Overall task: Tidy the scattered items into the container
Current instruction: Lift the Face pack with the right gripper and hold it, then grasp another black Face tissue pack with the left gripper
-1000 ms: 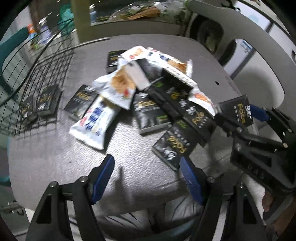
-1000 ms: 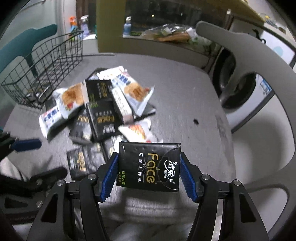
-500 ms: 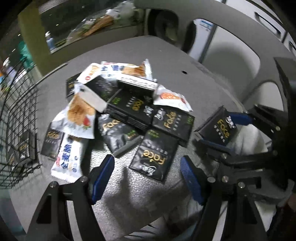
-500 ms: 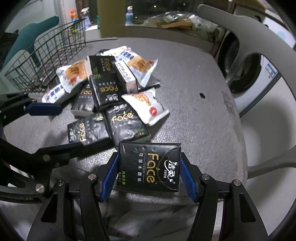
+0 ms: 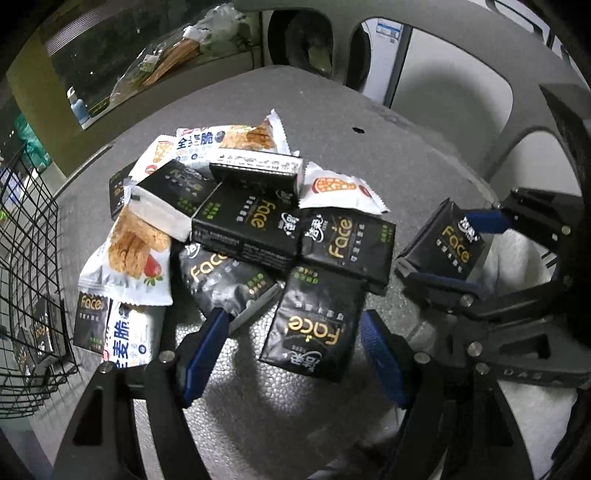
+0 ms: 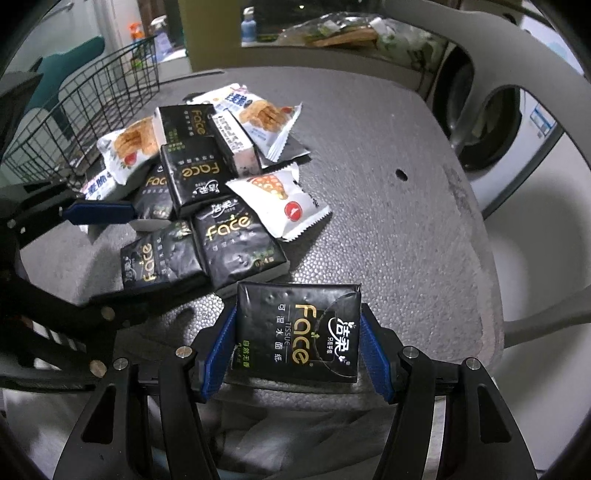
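Note:
Black "Face" tissue packs and white snack packets lie heaped [image 5: 251, 221] on the grey table [image 6: 388, 229]. My left gripper [image 5: 295, 354] is open and points steeply down. One black tissue pack [image 5: 314, 325] lies flat between its blue pads, untouched. My right gripper [image 6: 299, 343] is shut on another black tissue pack [image 6: 299, 332], held upright just above the table's near edge. That held pack [image 5: 447, 243] also shows at the right of the left wrist view. The black wire basket [image 5: 29, 258] stands at the left with a few tissue packs inside.
The basket [image 6: 92, 107] sits at the table's far left corner. A grey chair back [image 6: 535, 110] curves around the right side, with a washing machine [image 6: 491, 125] behind it. A counter with bags [image 6: 343, 33] runs along the back. The table has a small hole [image 6: 400, 174].
The left gripper has rolled and moved in over the pile, so the nearest black pack now lies between its pads. The right gripper has sunk toward the table, still holding its pack.

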`<state>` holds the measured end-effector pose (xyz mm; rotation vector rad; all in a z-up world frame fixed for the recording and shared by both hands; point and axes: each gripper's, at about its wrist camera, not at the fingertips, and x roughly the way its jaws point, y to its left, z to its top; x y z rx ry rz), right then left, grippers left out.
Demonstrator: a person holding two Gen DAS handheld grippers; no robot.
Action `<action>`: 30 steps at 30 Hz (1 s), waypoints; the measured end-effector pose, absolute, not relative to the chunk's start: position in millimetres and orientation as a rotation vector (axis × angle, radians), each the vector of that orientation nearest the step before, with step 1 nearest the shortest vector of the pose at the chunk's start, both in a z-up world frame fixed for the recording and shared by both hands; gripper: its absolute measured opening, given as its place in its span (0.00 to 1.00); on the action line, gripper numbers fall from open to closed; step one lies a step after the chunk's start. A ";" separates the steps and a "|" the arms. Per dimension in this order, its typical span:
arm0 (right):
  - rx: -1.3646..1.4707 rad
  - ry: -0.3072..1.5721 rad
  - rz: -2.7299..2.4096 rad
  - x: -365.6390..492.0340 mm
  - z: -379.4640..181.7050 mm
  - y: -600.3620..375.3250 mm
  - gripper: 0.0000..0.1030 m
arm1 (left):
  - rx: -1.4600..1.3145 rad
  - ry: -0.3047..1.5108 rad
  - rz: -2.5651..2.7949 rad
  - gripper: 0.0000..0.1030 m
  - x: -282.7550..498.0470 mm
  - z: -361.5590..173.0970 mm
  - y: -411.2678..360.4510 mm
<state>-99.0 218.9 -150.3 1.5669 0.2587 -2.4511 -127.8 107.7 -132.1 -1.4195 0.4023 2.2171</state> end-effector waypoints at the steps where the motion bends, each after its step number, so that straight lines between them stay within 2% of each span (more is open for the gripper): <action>1: 1.569 0.251 -2.447 -99.5 -150.1 219.6 0.61 | -1.409 0.432 2.214 0.75 -126.8 -133.1 111.0; 5: 1.566 0.239 -2.439 -98.8 -148.5 219.8 0.61 | -1.366 0.588 2.214 0.75 -118.7 -139.7 123.3; 13: 1.570 0.199 -2.437 -99.8 -148.0 224.5 0.61 | -1.349 0.600 2.232 0.75 -125.0 -142.2 129.3; 19: 1.570 0.190 -2.444 -101.0 -149.0 223.1 0.61 | -1.313 0.648 2.234 0.81 -131.1 -146.1 134.4; 24: 1.571 0.163 -2.450 -103.1 -148.5 226.9 0.61 | -1.302 0.603 2.247 0.90 -140.7 -149.8 130.0; 28: 1.570 0.159 -2.445 -103.2 -148.1 226.1 0.61 | -1.309 0.609 2.253 0.87 -139.8 -149.4 130.0; 30: 1.570 0.161 -2.440 -101.8 -148.9 224.1 0.61 | -1.323 0.616 2.259 0.79 -137.3 -146.9 127.6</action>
